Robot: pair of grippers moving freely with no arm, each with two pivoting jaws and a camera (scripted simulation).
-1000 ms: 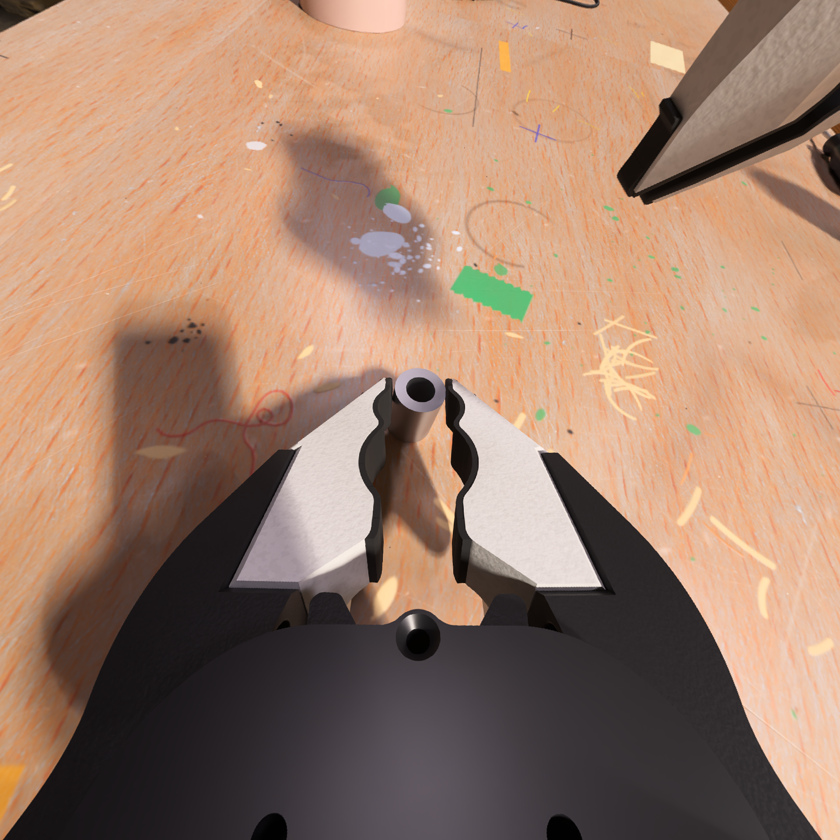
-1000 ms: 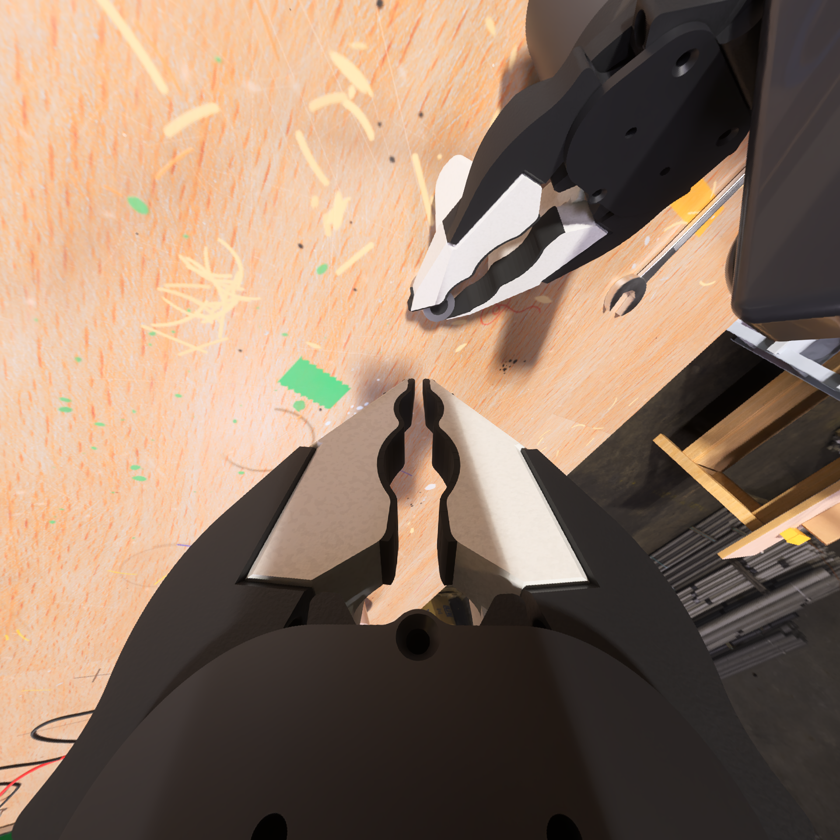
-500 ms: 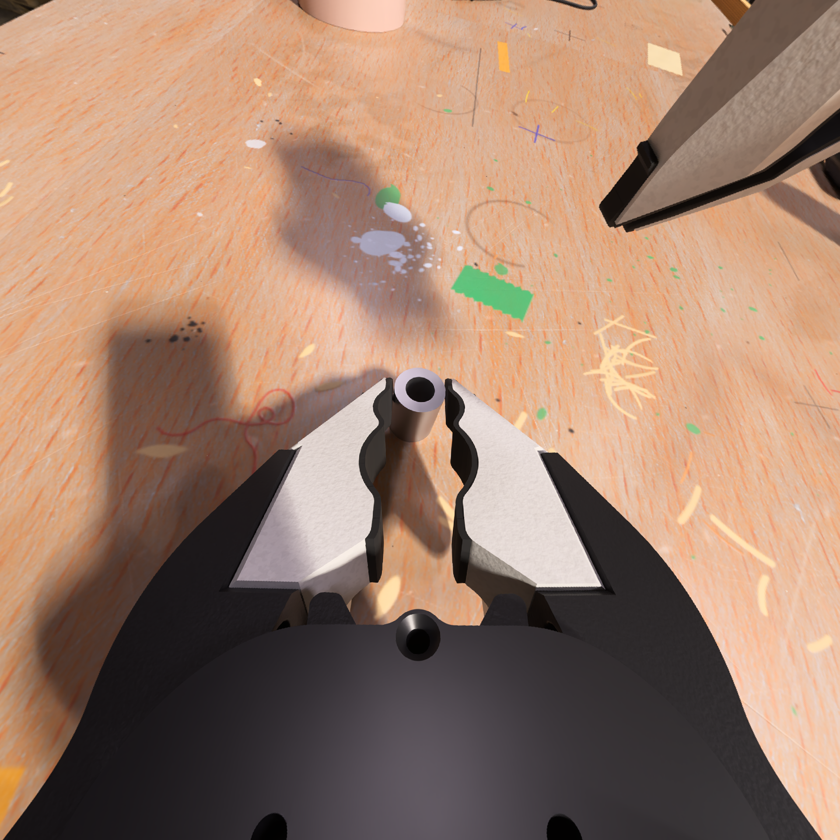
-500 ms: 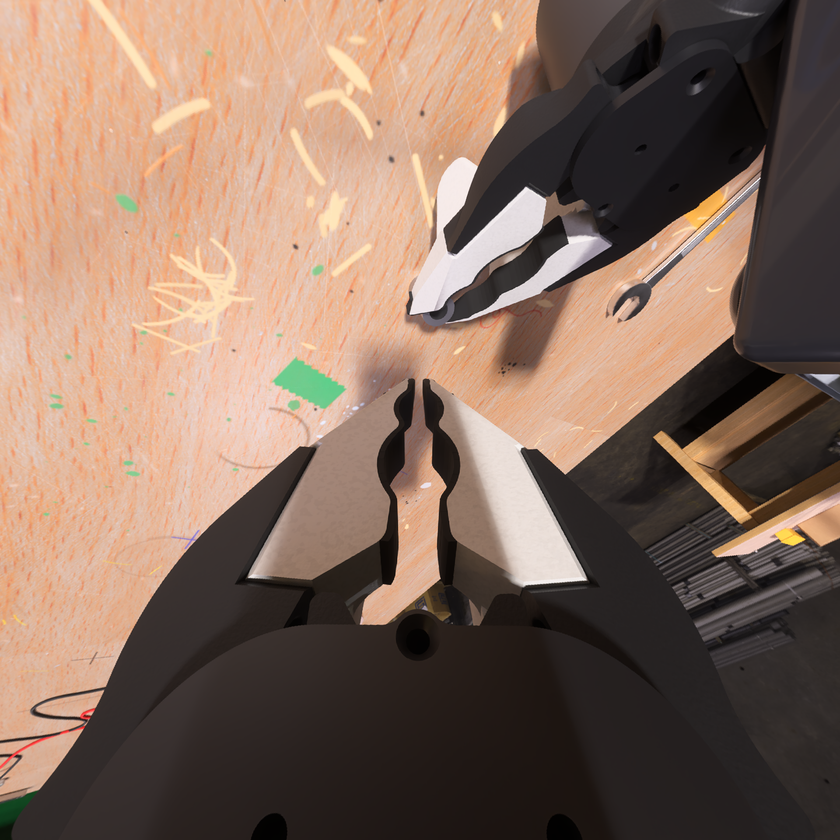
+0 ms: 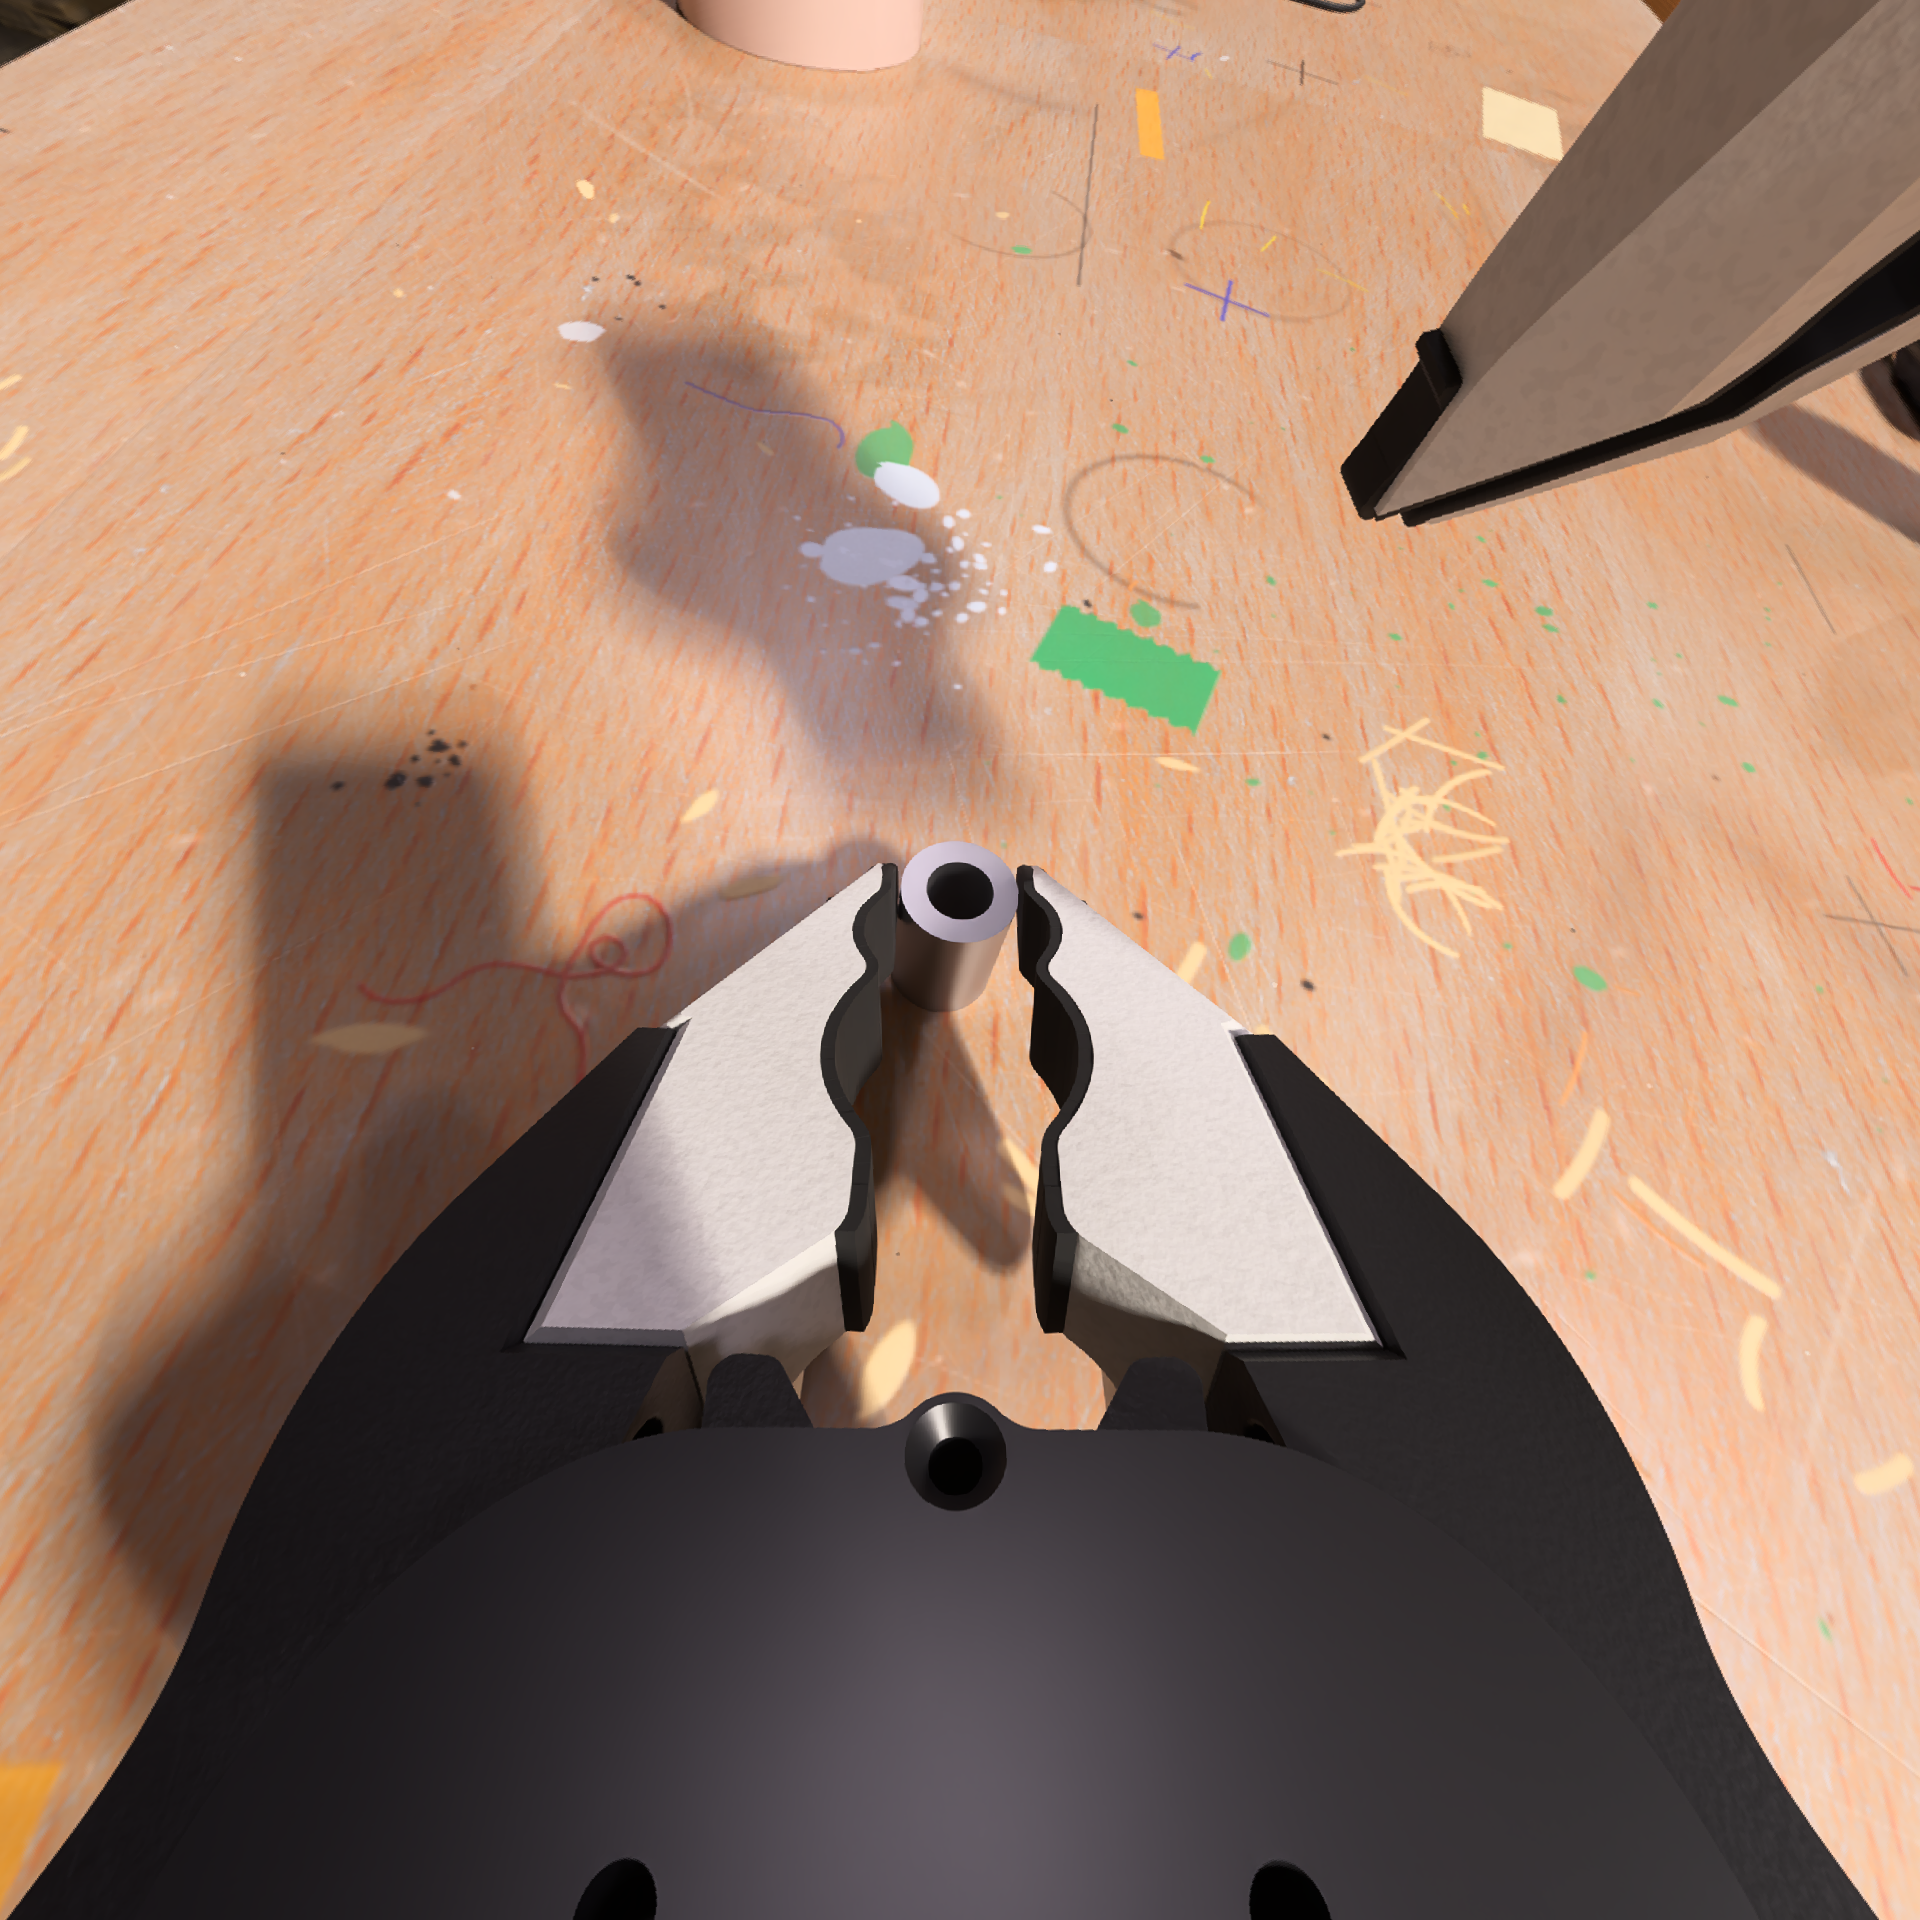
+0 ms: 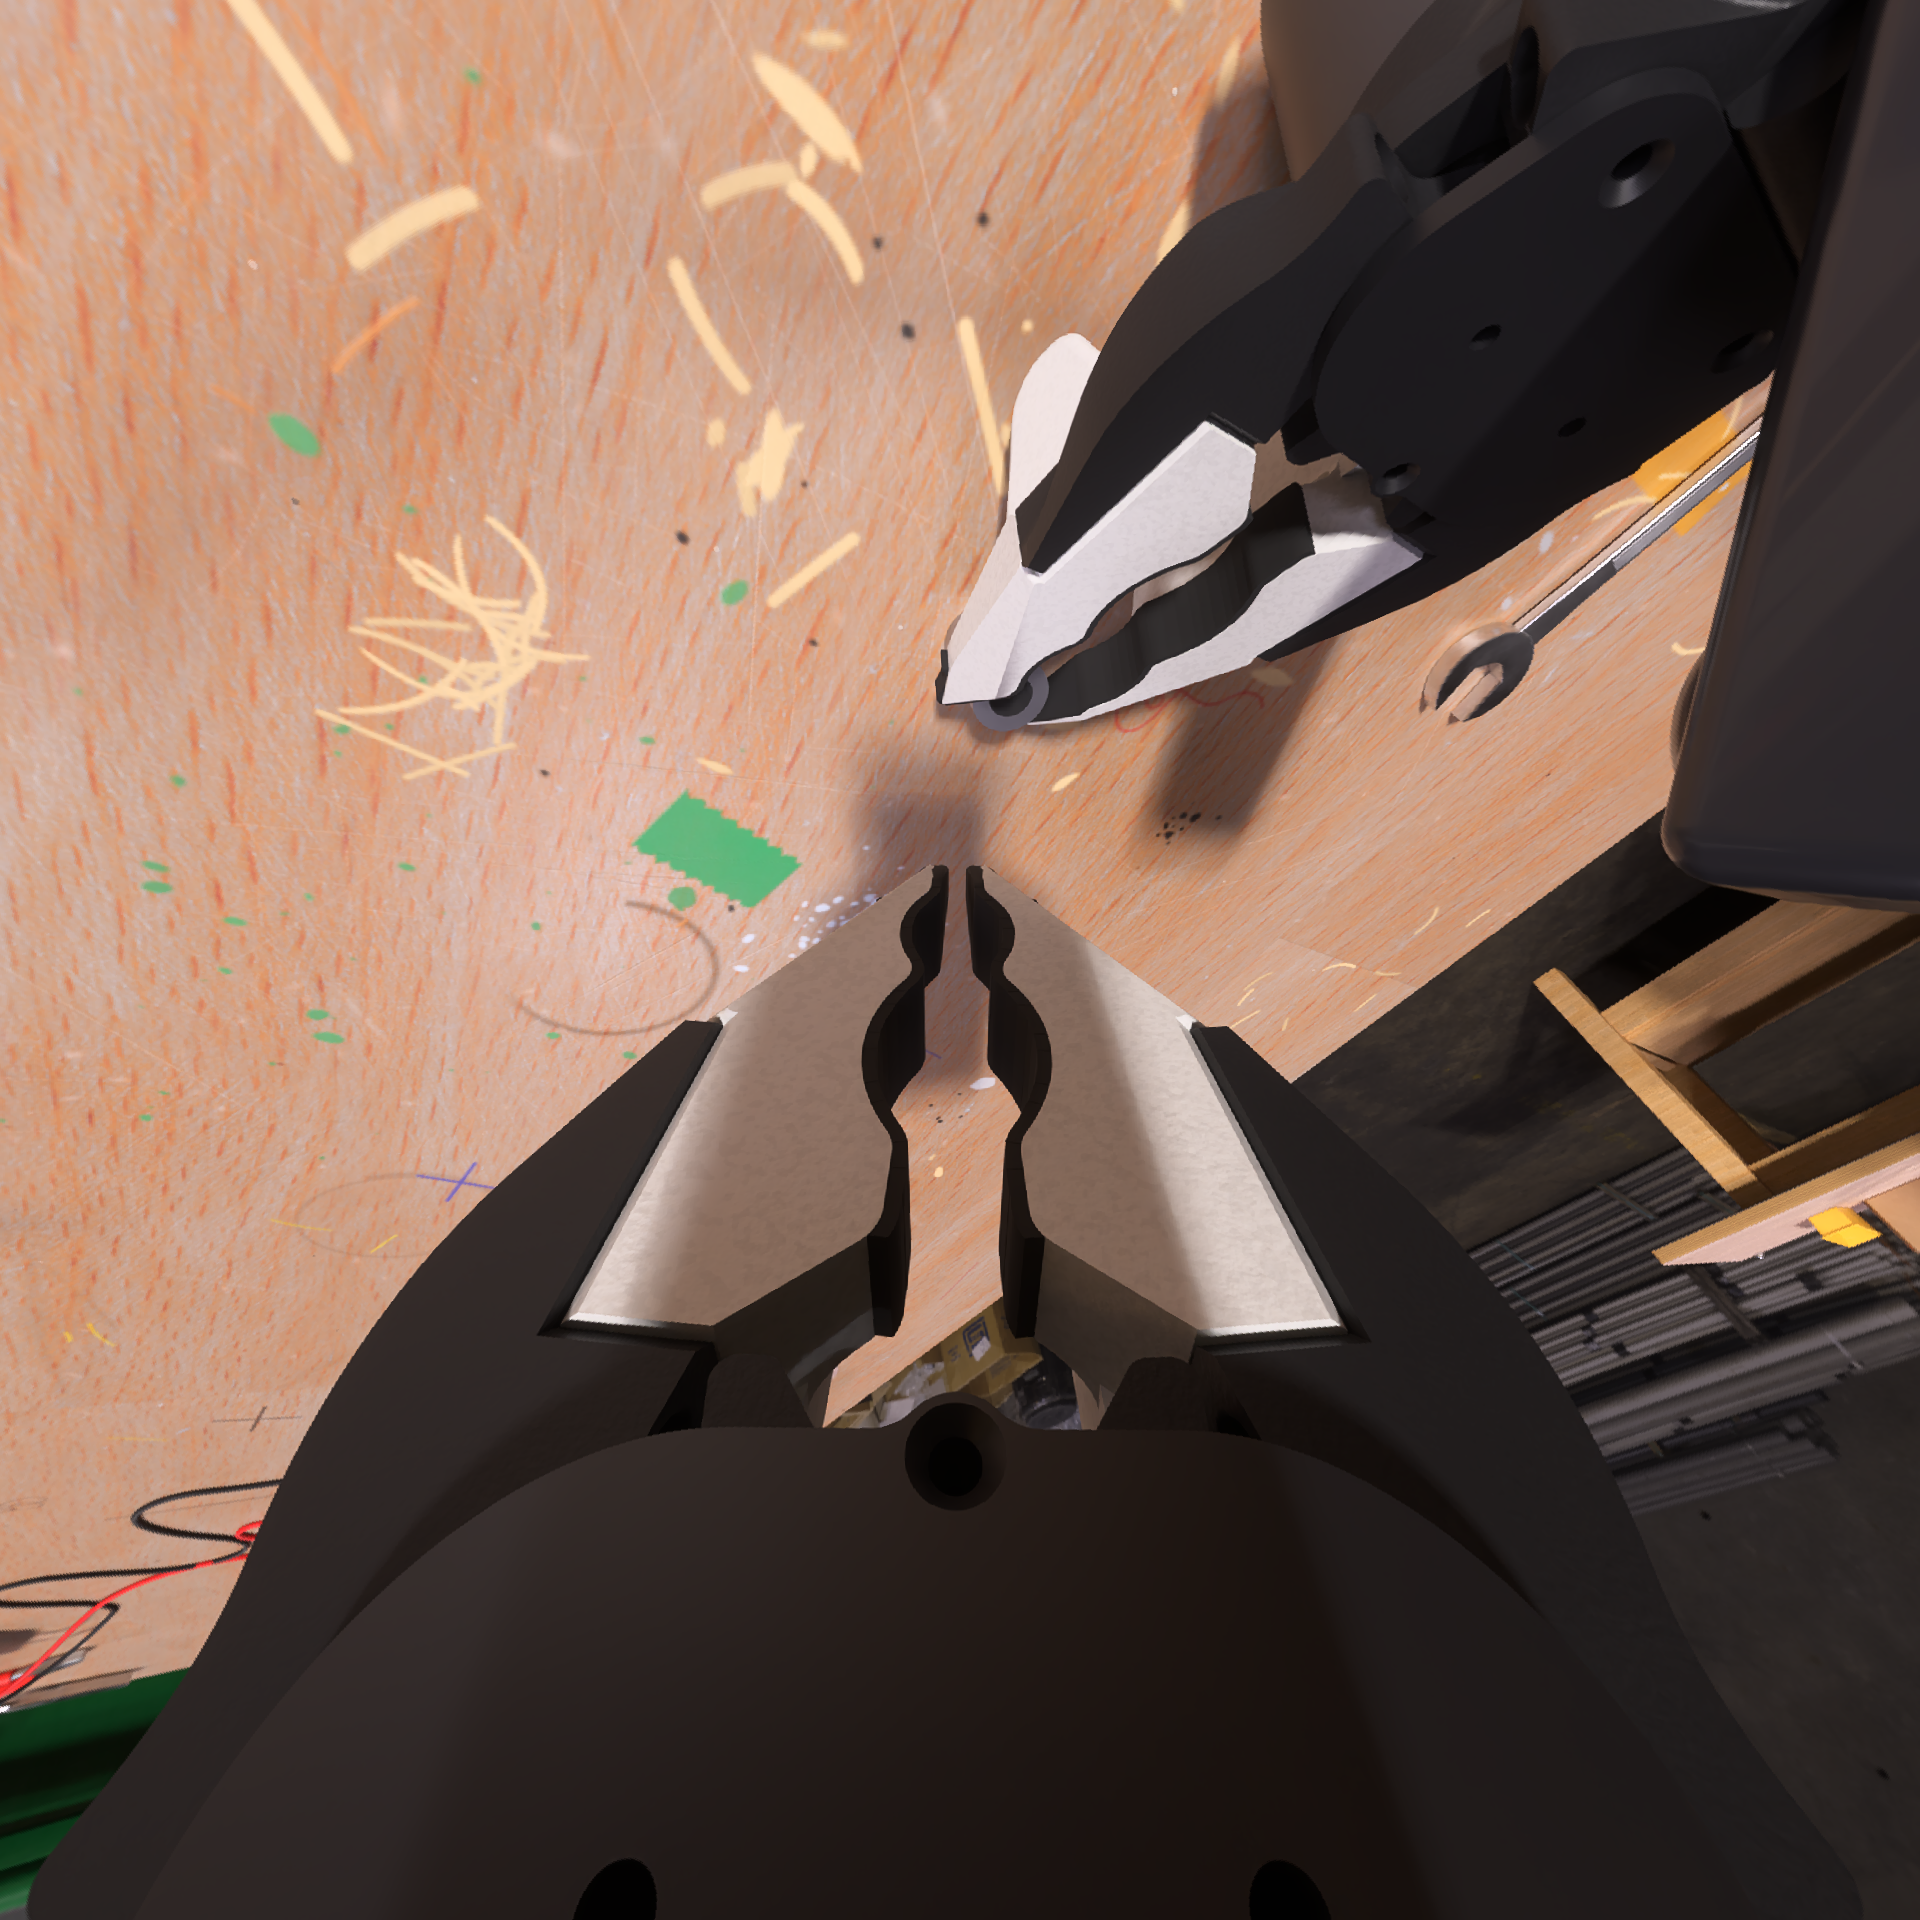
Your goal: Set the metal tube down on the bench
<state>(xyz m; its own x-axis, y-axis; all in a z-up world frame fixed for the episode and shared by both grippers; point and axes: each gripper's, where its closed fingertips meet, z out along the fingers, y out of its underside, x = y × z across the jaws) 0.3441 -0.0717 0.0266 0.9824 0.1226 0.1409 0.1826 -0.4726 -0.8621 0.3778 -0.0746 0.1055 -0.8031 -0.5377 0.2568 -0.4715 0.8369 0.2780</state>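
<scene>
A short hollow metal tube (image 5: 956,920) stands upright between the fingertips of my left gripper (image 5: 954,896), which is shut on it and holds it low over the wooden bench (image 5: 416,540). I cannot tell whether the tube's lower end touches the wood. In the right wrist view the left gripper (image 6: 1003,707) shows at upper right, with the tube's end (image 6: 1006,714) at its tips. My right gripper (image 6: 956,878) is shut and empty, above the bench (image 6: 312,727) near its edge. One of its fingers (image 5: 1662,312) shows at the upper right of the left wrist view.
A green patch (image 5: 1127,665) and white paint splashes (image 5: 873,551) mark the bench ahead of the tube. A pink round object (image 5: 800,26) stands at the far edge. A wrench (image 6: 1496,655), a dark box (image 6: 1818,520) and wires (image 6: 125,1579) lie near the bench's edges.
The right gripper has moved closer to the left gripper. The left gripper has stayed put, still shut on the tube.
</scene>
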